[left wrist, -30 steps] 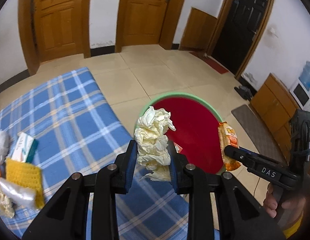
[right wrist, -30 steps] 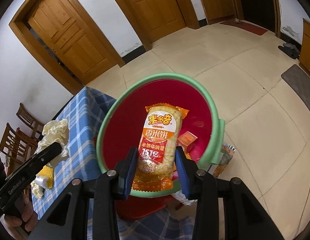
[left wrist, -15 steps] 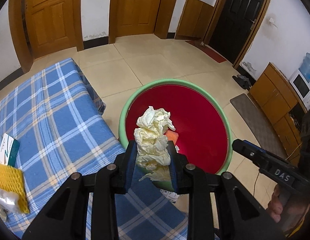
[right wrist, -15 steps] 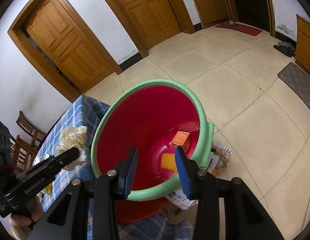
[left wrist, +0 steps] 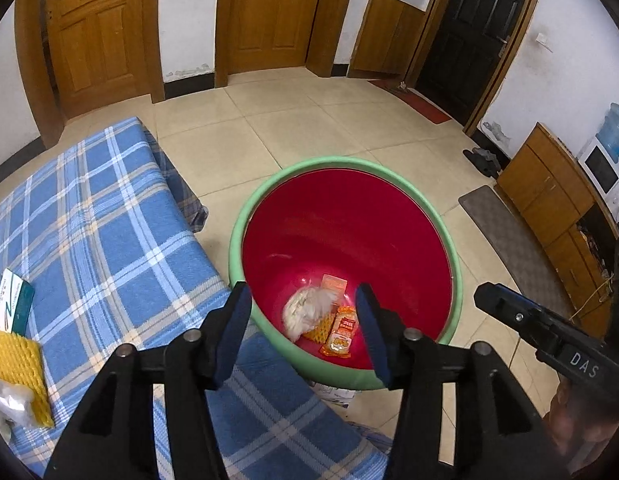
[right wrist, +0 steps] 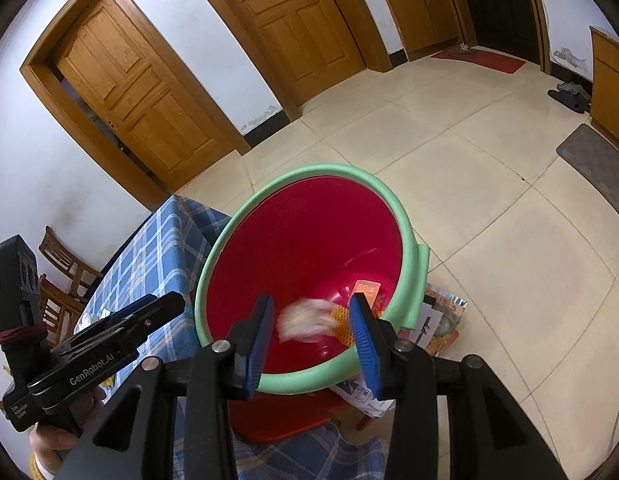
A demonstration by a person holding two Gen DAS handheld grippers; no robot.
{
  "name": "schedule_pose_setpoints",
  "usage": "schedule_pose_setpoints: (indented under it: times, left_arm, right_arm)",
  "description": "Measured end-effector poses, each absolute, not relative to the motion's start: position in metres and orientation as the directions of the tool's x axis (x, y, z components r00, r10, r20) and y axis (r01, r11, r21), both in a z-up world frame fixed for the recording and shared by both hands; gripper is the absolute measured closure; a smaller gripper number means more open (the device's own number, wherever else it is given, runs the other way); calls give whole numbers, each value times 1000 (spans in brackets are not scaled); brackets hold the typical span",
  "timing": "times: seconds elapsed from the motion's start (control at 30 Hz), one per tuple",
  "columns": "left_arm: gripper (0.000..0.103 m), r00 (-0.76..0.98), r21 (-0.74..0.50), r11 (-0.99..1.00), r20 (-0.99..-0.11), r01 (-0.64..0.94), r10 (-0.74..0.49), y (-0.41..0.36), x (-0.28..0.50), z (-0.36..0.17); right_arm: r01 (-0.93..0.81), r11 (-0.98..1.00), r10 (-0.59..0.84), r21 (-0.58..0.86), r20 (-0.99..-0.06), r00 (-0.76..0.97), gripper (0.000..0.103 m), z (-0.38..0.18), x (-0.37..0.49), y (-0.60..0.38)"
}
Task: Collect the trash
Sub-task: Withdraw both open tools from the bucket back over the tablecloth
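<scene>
The left gripper [left wrist: 303, 330] has just let go: its jaws have been opening and nothing sits between them. The right gripper [right wrist: 311, 338] is also apart and empty. Both hang over the red bin [left wrist: 341, 224]. The crumpled tissue [left wrist: 307, 310] looks blurry, perhaps mid-fall, beside the snack wrapper [left wrist: 341, 332]. The blue checked cloth [left wrist: 93, 232] lies next to the bin.

My left wrist cam looks steeply down along my left claw [left wrist: 303, 330], close over the red bin [left wrist: 455, 276], with the plaid table [left wrist: 89, 232] at its left. My right wrist cam looks down over the right claw [right wrist: 311, 330] into the same bin [right wrist: 407, 240] from its other side. Both views share the bin, the table edge and the wooden doors.
</scene>
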State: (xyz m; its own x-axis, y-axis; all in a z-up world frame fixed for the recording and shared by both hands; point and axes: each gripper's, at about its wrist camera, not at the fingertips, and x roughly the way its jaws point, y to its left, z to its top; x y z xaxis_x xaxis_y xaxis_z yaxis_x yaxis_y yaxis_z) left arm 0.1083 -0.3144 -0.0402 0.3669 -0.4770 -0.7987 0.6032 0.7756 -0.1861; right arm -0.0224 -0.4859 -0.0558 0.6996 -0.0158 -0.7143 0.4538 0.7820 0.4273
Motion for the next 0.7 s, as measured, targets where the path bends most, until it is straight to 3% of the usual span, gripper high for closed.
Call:
schedule_pose_setpoints:
  times: [0.27, 0.7]
  left_arm:
    - [45, 370, -213, 795, -797, 568, -478, -295, 105, -37]
    - [45, 453, -240, 856, -765, 459, -457, -232, 94, -17]
  right_arm:
    - [450, 784, -24, 427, -704, 709, 53, -49, -28, -482]
    - [375, 816, 15, 440, -666, 746, 50, -26, -31, -456]
